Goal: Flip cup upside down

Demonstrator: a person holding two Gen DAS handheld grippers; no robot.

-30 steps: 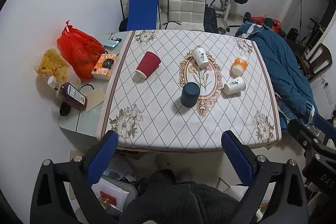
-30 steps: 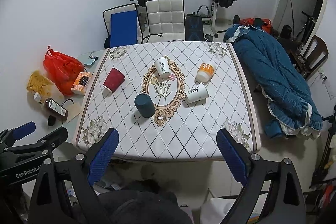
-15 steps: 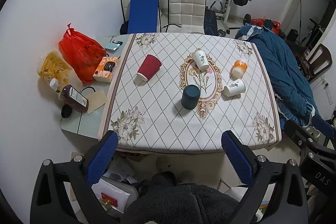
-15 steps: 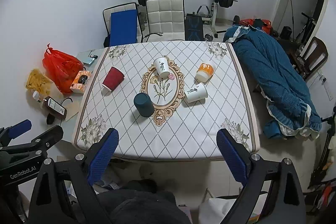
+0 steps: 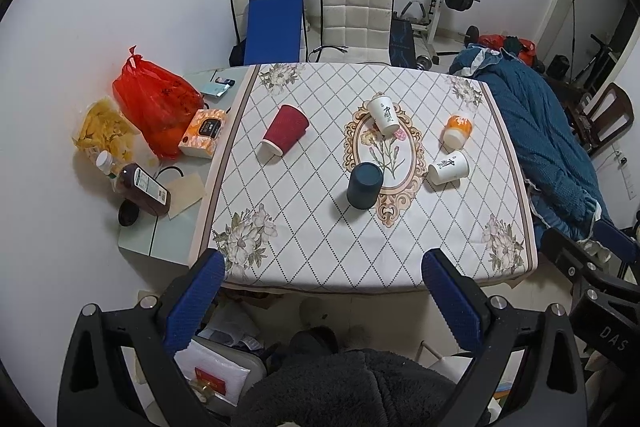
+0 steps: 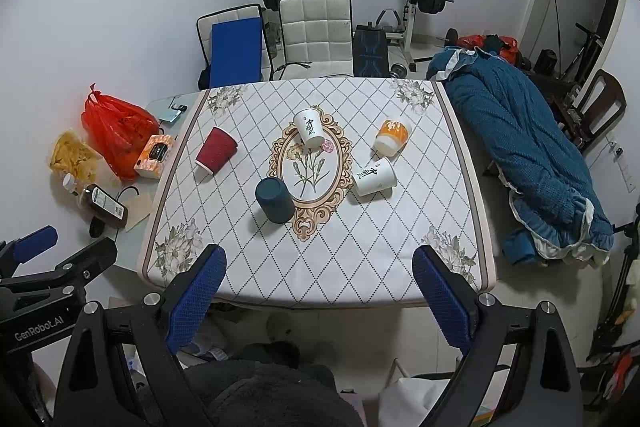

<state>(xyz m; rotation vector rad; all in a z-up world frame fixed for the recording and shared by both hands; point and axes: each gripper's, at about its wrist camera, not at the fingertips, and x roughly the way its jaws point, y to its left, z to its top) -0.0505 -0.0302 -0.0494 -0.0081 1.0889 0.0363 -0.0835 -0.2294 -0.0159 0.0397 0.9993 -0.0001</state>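
Observation:
Several cups are on the patterned tablecloth [image 5: 304, 227]. A dark blue cup [image 5: 363, 185] [image 6: 275, 199] stands upside down near the middle. A red cup [image 5: 285, 130] [image 6: 216, 150], an orange cup [image 5: 457, 131] [image 6: 391, 140] and two white cups, one at the far centre [image 5: 383, 115] [image 6: 308, 127] and one at the right [image 5: 448, 167] [image 6: 374, 177], lie on their sides. My left gripper [image 5: 322, 297] and my right gripper [image 6: 320, 291] are both open and empty, held high above the near table edge.
A red bag [image 5: 154, 95], a tissue box [image 5: 203, 133], a snack bag [image 5: 102, 133] and a brown bottle [image 5: 144, 189] sit on the glass strip to the left. A blue quilt [image 5: 540, 147] lies to the right. Chairs [image 5: 356, 19] and a weight bench stand behind.
Both grippers have risen and drawn back slightly, so the table looks smaller. The cups have not moved.

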